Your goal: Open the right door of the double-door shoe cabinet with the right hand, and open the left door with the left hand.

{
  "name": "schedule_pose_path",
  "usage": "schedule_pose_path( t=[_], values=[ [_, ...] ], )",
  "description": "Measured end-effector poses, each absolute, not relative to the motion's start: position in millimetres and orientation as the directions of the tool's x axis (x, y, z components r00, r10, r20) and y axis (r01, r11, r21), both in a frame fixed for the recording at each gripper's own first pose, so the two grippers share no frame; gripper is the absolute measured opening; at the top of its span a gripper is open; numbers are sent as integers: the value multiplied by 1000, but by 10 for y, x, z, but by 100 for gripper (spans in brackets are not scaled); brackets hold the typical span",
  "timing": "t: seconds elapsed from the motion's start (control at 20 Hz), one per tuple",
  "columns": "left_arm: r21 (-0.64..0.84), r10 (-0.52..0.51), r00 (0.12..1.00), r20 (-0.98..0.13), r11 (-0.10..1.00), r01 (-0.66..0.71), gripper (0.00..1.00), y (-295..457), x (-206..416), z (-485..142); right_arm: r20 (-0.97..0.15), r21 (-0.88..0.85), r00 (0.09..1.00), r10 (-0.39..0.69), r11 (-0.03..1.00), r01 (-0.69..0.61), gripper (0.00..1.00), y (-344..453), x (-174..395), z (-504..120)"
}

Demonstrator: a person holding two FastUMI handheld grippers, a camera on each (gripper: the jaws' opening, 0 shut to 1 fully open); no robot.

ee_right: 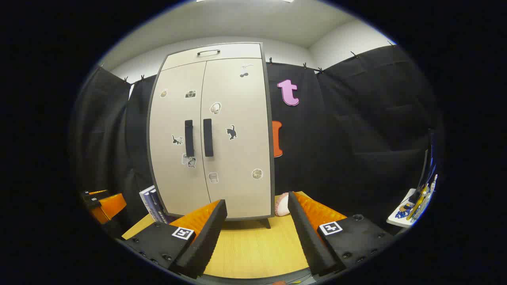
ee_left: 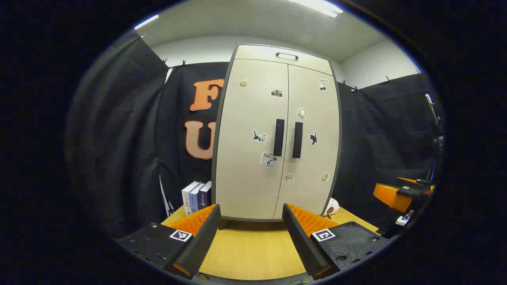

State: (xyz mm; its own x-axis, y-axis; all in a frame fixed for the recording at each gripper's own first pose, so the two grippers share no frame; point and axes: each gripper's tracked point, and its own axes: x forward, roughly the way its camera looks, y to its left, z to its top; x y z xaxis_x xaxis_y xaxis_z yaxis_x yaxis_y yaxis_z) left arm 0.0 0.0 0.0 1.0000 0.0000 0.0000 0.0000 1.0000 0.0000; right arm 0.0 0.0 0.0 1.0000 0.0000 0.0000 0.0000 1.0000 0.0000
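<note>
Left gripper view: shoe cabinet (ee_left: pixel 253 158) stands centre frame on a wooden table (ee_left: pixel 253 249), both doors closed. Left door (ee_left: pixel 249 178) and right door (ee_left: pixel 313 99) meet at the middle seam, left handle (ee_left: pixel 279 137) and right handle (ee_left: pixel 297 139) upright just beside it, stickers scattered over both doors. Left gripper (ee_left: pixel 249 241) at bottom centre, fingers spread wide, nothing between them, well short of the cabinet. Books (ee_left: pixel 196 196) stand at lower left beside the cabinet. Other gripper (ee_left: pixel 400 194) sits at the right edge, mid-low.

Right gripper view: shoe cabinet (ee_right: pixel 237 178) left of centre, doors shut, handles (ee_right: pixel 208 137) side by side. Right gripper (ee_right: pixel 257 237) at bottom centre, fingers spread apart, holding nothing, apart from the cabinet. Pale round object (ee_right: pixel 282 204) on the table by the cabinet's lower right corner, can't tell what it is.
</note>
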Motion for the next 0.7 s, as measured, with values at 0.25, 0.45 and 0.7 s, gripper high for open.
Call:
schedule_pose_path(
  t=[0.25, 0.45, 0.7],
  values=[
    [5, -23, 1000, 0, 1000, 23, 95, -12, -37, 42, -57, 0, 998, 16, 1000, -16, 99, 158, -59, -107],
    [17, -15, 1000, 8, 1000, 15, 95, 33, -30, 77, -54, -13, 998, 18, 1000, -19, 99, 210, -86, -109],
    [-6, -21, 1000, -14, 1000, 21, 95, 34, -13, -2, -46, -11, 999, 13, 1000, -13, 99, 206, -98, -72]
  ],
)
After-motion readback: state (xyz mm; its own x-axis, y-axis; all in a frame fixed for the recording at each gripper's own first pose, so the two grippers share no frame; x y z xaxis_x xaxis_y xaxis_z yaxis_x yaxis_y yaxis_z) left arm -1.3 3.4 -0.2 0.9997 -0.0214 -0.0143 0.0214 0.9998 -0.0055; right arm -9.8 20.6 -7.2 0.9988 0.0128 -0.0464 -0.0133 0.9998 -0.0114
